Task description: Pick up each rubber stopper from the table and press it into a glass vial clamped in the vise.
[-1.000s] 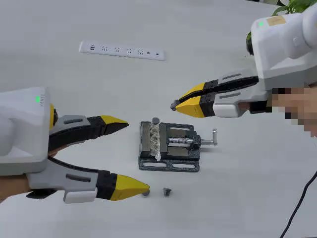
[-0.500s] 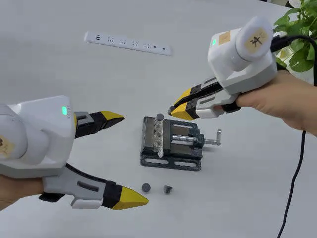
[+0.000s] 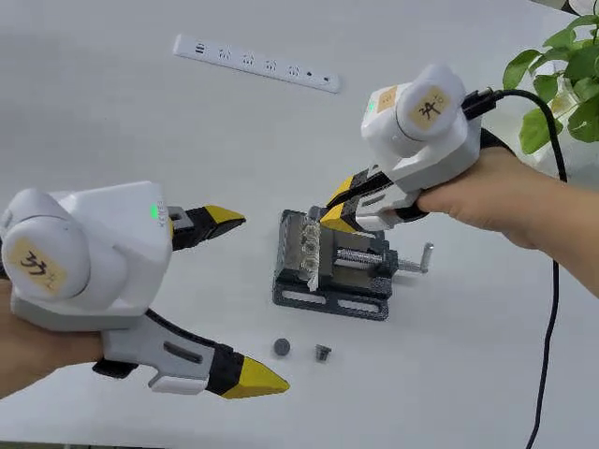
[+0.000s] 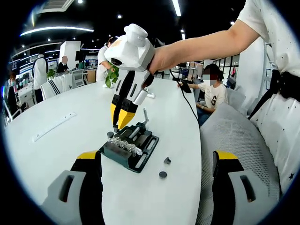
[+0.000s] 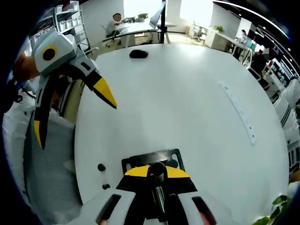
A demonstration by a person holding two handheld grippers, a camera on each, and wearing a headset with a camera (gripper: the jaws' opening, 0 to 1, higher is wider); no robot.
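A small black vise (image 3: 360, 285) stands mid-table and clamps a row of clear glass vials (image 3: 308, 249). My right gripper (image 3: 328, 210) hangs over the far end of that row, shut on a dark rubber stopper (image 5: 157, 169). The vise (image 5: 140, 161) lies just beyond its tips. From the left gripper view, the right gripper (image 4: 116, 125) points down at the vise (image 4: 140, 154), with a stopper (image 4: 110, 134) at the row's far end. Two loose stoppers (image 3: 281, 347) (image 3: 322, 353) lie on the table in front of the vise. My left gripper (image 3: 245, 299) stands wide open to their left, holding nothing.
A white power strip (image 3: 255, 63) lies at the far side of the white table (image 3: 140, 112). A potted plant (image 3: 562, 75) stands at the right edge, and a black cable (image 3: 552, 309) trails down from the right gripper. People sit in the room beyond the table.
The right gripper has come in and down from the right until its tips are over the far end of the vial row. The left gripper stays open, roughly in place. The head camera has shifted.
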